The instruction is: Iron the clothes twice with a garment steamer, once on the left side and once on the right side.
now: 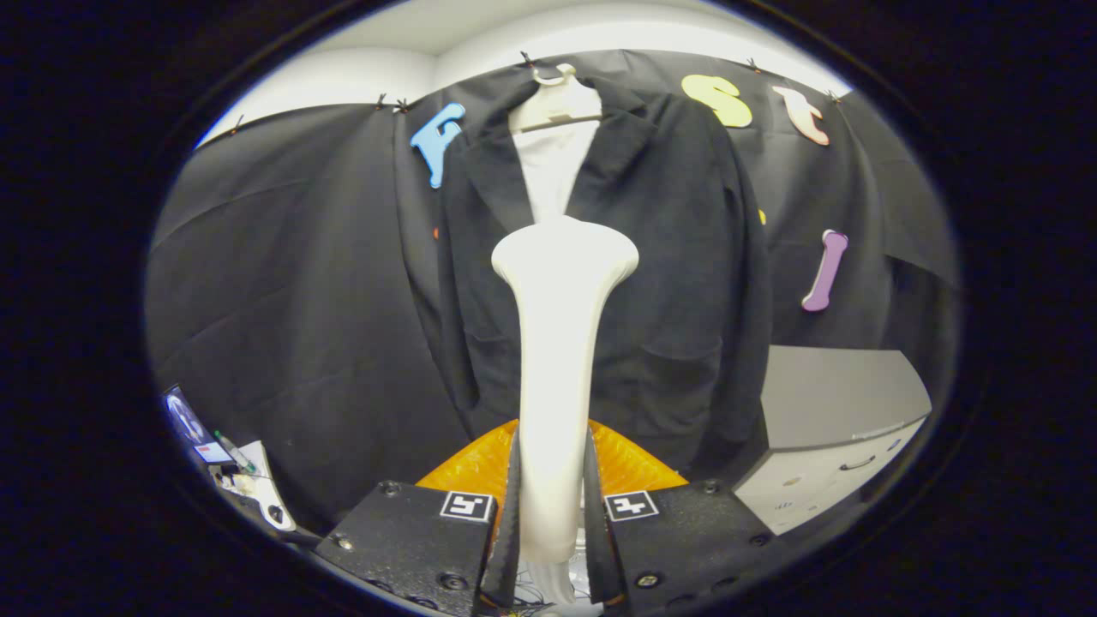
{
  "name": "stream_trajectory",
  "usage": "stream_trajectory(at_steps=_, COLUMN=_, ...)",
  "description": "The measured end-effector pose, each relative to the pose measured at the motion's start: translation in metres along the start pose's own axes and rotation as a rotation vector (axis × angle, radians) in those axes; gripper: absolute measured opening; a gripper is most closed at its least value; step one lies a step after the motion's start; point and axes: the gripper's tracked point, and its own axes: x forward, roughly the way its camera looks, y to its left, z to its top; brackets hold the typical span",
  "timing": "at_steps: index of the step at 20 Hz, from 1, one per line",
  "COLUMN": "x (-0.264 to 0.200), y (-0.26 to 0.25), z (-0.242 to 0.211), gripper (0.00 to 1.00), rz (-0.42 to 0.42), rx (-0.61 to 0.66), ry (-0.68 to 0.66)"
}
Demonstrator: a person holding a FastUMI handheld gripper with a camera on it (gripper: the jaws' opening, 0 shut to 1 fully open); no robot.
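My gripper (553, 493) is shut on the handle of a white garment steamer (557, 343), which stands upright between the fingers. Its wide head (564, 253) sits in front of the middle of a dark jacket (677, 257). The jacket hangs on a white hanger (555, 104) against the booth wall, over a white inner garment (553, 176). Whether the steamer head touches the cloth, I cannot tell.
A grey cabinet with drawers (836, 428) stands to the right of the jacket's hem. Low on the left lie a small screen (184, 420) and some white items (257, 488). An orange object (621, 463) sits just beyond the fingers, under the jacket.
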Motion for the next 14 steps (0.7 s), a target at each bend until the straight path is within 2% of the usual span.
stream_trajectory(at_steps=8, x=0.014, y=0.07, z=0.078, gripper=0.34, rz=0.082, rx=-0.091, ry=-0.132)
stream_trajectory(at_steps=14, x=0.04, y=0.099, z=0.117, gripper=0.34, rz=0.084, rx=-0.129, ry=-0.187)
